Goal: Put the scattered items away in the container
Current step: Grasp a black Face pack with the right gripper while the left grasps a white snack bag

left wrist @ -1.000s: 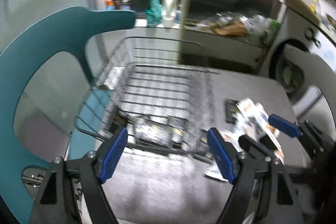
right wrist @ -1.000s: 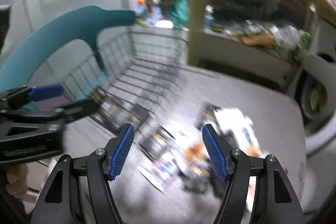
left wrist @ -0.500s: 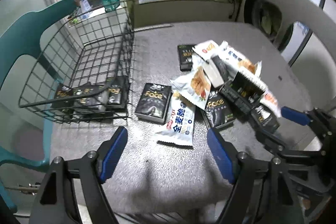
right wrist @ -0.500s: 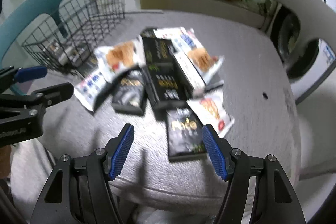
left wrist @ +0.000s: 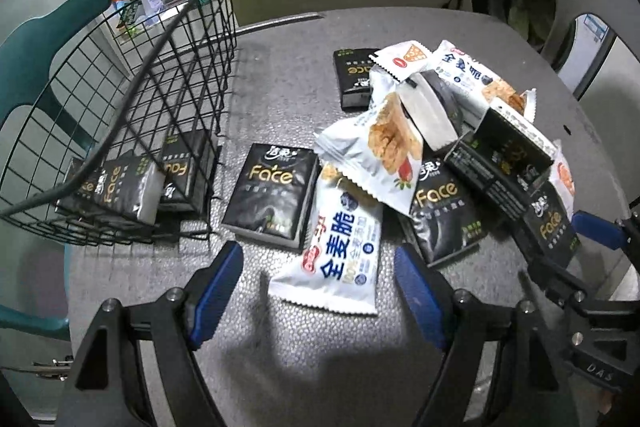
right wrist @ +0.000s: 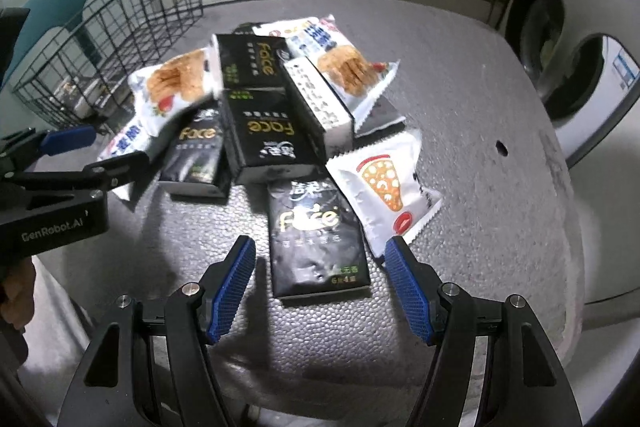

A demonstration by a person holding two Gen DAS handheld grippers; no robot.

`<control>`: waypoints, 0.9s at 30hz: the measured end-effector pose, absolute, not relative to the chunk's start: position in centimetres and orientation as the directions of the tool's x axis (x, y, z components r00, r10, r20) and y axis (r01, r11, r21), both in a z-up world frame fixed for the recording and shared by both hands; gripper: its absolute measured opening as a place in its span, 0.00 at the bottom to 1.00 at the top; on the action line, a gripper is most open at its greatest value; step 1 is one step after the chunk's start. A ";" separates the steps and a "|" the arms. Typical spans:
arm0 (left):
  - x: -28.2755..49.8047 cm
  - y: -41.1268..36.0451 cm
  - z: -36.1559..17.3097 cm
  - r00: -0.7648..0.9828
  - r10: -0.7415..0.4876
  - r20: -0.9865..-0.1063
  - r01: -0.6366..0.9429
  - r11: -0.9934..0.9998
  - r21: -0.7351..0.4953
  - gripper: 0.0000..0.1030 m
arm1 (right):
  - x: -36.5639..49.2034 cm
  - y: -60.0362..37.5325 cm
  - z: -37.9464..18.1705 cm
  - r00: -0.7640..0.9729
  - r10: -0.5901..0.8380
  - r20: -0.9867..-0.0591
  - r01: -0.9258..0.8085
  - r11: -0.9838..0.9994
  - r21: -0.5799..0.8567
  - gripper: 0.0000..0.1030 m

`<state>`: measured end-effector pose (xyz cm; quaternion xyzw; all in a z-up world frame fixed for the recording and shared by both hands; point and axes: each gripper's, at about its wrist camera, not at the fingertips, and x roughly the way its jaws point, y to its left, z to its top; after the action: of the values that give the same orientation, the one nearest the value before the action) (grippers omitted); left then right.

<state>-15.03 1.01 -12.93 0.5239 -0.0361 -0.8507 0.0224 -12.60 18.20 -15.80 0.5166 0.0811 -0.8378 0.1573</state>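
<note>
Jaws of both the left gripper and right gripper gape empty above scattered packets beside the wire basket.

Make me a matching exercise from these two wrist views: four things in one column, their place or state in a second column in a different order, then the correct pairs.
Things
1. wire basket
2. pizza-print snack packet
3. black Face tissue pack
4. left gripper

Place or state
A. open, above the blue-lettered white snack packet
B. lies flat on the table just ahead of the open right gripper
C. at the table's left edge, black tissue packs already inside
D. white, lies right of the nearest black pack

Pairs: 1-C, 2-D, 3-B, 4-A
</note>
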 end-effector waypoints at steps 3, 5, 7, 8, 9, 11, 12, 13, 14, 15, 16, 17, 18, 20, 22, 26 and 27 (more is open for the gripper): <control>-15.6 1.1 -13.4 -0.445 -0.072 -0.893 -0.001 -0.997 0.081 0.78 | -12.9 18.3 -16.3 -0.405 -0.183 -0.896 0.344 -0.938 0.036 0.65; -15.9 1.1 -13.7 -0.441 -0.072 -0.895 -0.002 -0.997 0.081 0.78 | -13.0 18.4 -16.6 -0.404 -0.182 -0.897 0.339 -0.940 0.038 0.65; -16.2 1.1 -14.0 -0.437 -0.076 -0.896 -0.003 -0.996 0.086 0.78 | -13.1 18.5 -16.6 -0.405 -0.184 -0.895 0.339 -0.940 0.040 0.65; -16.3 1.1 -14.1 -0.436 -0.076 -0.897 -0.003 -0.996 0.086 0.78 | -13.1 18.4 -16.6 -0.405 -0.185 -0.895 0.340 -0.940 0.040 0.65; -16.5 1.0 -14.3 -0.434 -0.079 -0.897 -0.002 -0.996 0.089 0.78 | -13.2 18.4 -16.6 -0.405 -0.184 -0.896 0.339 -0.940 0.040 0.65; -16.5 1.0 -14.5 -0.433 -0.090 -0.897 0.000 -0.995 0.100 0.78 | -13.2 18.4 -16.6 -0.406 -0.183 -0.896 0.334 -0.942 0.041 0.65; -16.7 0.9 -14.7 -0.428 -0.092 -0.899 0.000 -0.995 0.102 0.78 | -13.3 18.3 -16.6 -0.406 -0.181 -0.896 0.336 -0.941 0.038 0.65; -16.7 0.9 -14.8 -0.423 -0.087 -0.902 0.001 -0.995 0.095 0.78 | -13.3 18.2 -16.6 -0.406 -0.179 -0.896 0.339 -0.940 0.034 0.65; -16.7 0.8 -14.9 -0.419 -0.078 -0.905 0.001 -0.996 0.086 0.78 | -13.3 18.0 -16.5 -0.404 -0.181 -0.897 0.344 -0.938 0.035 0.65; -16.7 0.6 -15.1 -0.416 -0.070 -0.907 0.000 -0.997 0.077 0.75 | -13.2 17.9 -16.5 -0.400 -0.190 -0.897 0.349 -0.936 0.043 0.64; -16.6 0.6 -15.0 -0.417 -0.060 -0.907 -0.004 -0.998 0.068 0.73 | -13.0 17.9 -16.5 -0.398 -0.194 -0.897 0.351 -0.935 0.047 0.60; -16.5 0.5 -15.0 -0.417 -0.054 -0.907 -0.006 -0.998 0.062 0.68 | -13.0 17.8 -16.4 -0.399 -0.195 -0.896 0.351 -0.935 0.047 0.58; -16.4 0.5 -15.0 -0.417 -0.052 -0.908 -0.006 -0.998 0.060 0.63 | -13.0 17.7 -16.4 -0.401 -0.192 -0.896 0.353 -0.935 0.042 0.53; -16.1 0.3 -14.9 -0.414 -0.055 -0.909 -0.007 -0.998 0.064 0.60 | -12.7 17.5 -16.4 -0.404 -0.180 -0.897 0.352 -0.935 0.029 0.48; -15.7 0.1 -14.8 -0.409 -0.056 -0.911 -0.009 -0.998 0.065 0.59 | -12.5 17.5 -16.3 -0.398 -0.190 -0.898 0.352 -0.935 0.042 0.47; -14.6 -0.3 -14.7 -0.401 -0.030 -0.915 -0.021 -0.999 0.042 0.51 | -11.7 17.2 -16.1 -0.389 -0.196 -0.900 0.352 -0.935 0.052 0.47; -14.1 -0.4 -14.6 -0.400 -0.031 -0.916 -0.021 -0.999 0.043 0.50 | -11.4 17.1 -16.1 -0.387 -0.197 -0.901 0.355 -0.933 0.052 0.46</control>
<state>-14.11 -0.37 -14.57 0.5475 -0.0240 -0.8364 0.0029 -11.41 17.06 -16.11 0.5280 0.0749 -0.8294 0.1664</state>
